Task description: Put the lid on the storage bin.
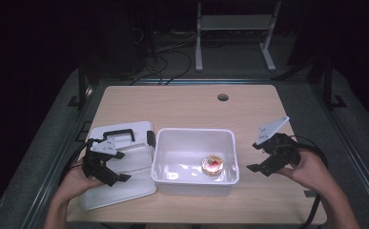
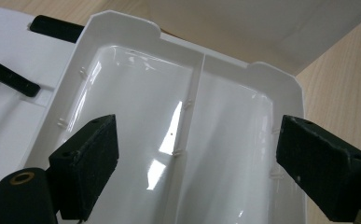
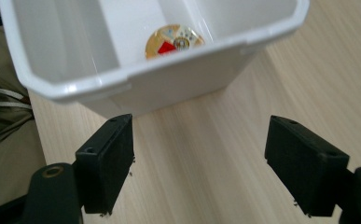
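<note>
Left gripper (image 1: 107, 168), jaws wide and empty, hovers over the white lid (image 2: 178, 140), whose long axis runs ahead of it. The bin (image 1: 194, 183) sits to its right; right gripper (image 1: 270, 155), likewise spread and empty, beyond.

Wooden table (image 1: 182, 102) — white bin (image 1: 195, 181), lid (image 1: 125, 191)

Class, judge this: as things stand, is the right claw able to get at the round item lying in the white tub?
Probably yes: the right claw is open beside the tub, which has no lid on, so the round item is exposed from above.
</note>
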Available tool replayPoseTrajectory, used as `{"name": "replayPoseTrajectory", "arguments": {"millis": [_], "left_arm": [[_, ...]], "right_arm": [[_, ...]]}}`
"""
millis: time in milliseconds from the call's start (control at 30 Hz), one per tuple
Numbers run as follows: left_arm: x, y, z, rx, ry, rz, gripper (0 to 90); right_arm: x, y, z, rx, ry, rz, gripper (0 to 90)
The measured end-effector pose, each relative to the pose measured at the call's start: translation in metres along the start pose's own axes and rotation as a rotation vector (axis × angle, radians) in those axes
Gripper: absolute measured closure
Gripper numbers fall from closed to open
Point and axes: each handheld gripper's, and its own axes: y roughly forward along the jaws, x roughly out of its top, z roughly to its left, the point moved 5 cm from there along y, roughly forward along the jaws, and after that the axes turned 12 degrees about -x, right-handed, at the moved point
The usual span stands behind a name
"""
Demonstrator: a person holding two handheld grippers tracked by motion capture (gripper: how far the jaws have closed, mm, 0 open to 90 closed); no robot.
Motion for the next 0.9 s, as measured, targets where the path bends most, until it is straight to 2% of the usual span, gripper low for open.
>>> {"name": "replayPoseTrajectory", "arguments": {"millis": [100, 267, 467, 567, 733, 900], "left_arm": [[0.0, 0.002, 0.0, -0.003, 0.002, 0.011, 12.9], [-0.001, 0.004, 0.0, -0.021, -0.001, 0.019, 18.0], [-0.001, 0.005, -0.001, -0.028, 0.019, 0.04, 22.8], [-0.001, 0.008, -0.002, -0.028, 0.034, 0.061, 25.9], [-0.003, 0.01, -0.001, -0.024, 0.05, 0.094, 35.9], [-0.008, 0.012, 0.002, -0.022, 0.049, 0.13, 44.6]], "right_arm": [[-0.015, 0.005, 0.001, -0.004, 0.029, 0.009, 23.3], [-0.036, 0.013, 0.004, -0.011, 0.071, 0.013, 23.2], [-0.057, 0.025, 0.009, -0.023, 0.139, 0.014, 20.0], [-0.065, 0.031, 0.013, -0.03, 0.162, 0.01, 18.9], [-0.076, 0.037, 0.018, -0.046, 0.193, 0.0, 17.9], [-0.082, 0.039, 0.024, -0.063, 0.21, -0.015, 16.7]]}}
